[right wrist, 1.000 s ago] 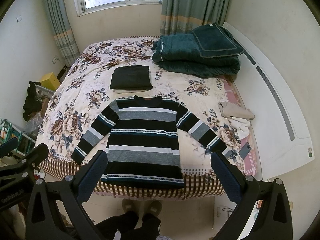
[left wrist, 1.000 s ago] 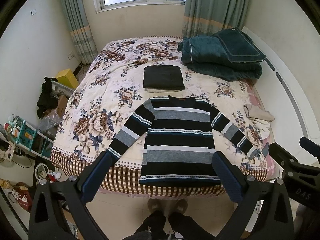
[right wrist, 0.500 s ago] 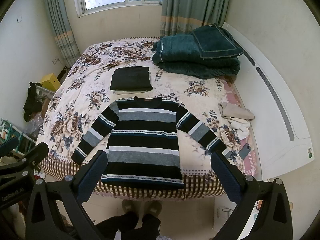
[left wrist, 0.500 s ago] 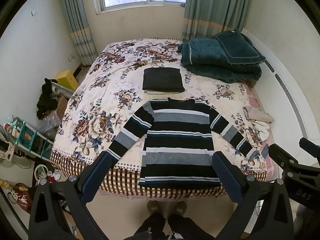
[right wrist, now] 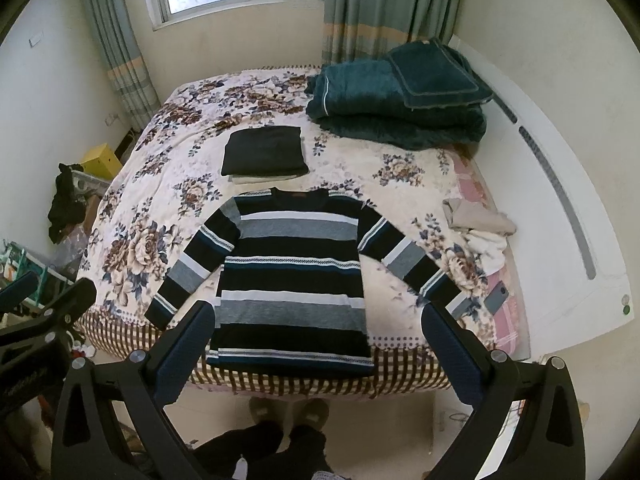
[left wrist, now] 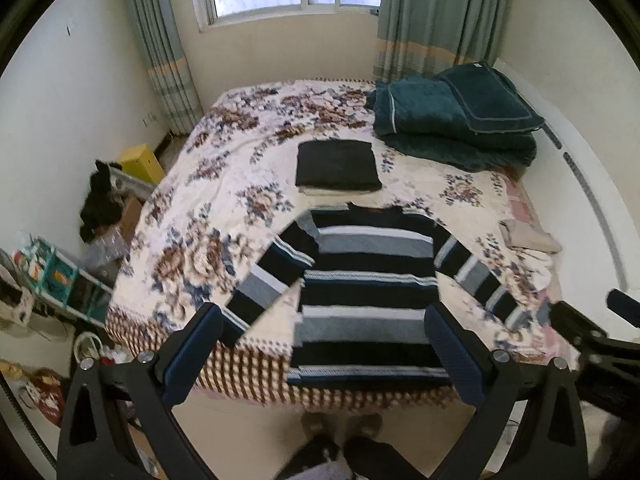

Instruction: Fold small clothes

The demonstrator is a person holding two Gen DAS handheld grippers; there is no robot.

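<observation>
Striped sweater, flat, awaiting first fold.

Nearest: left gripper [left wrist: 323, 330] and right gripper [right wrist: 316, 330], jaws wide apart, holding nothing, raised off the near bed edge. Beyond them: striped sweater [right wrist: 290, 276] face up on the floral bedspread [right wrist: 136, 248], hem near, sleeves splayed, likely smoothed for folding. Farther: folded dark garment [right wrist: 264, 154], apparently finished; teal quilt [right wrist: 400, 108] far right.

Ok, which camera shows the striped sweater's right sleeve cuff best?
Right wrist view: the striped sweater is sharp there, and the cuff lies clear beside the phone. The left wrist view is motion-blurred, smearing that cuff.
</observation>
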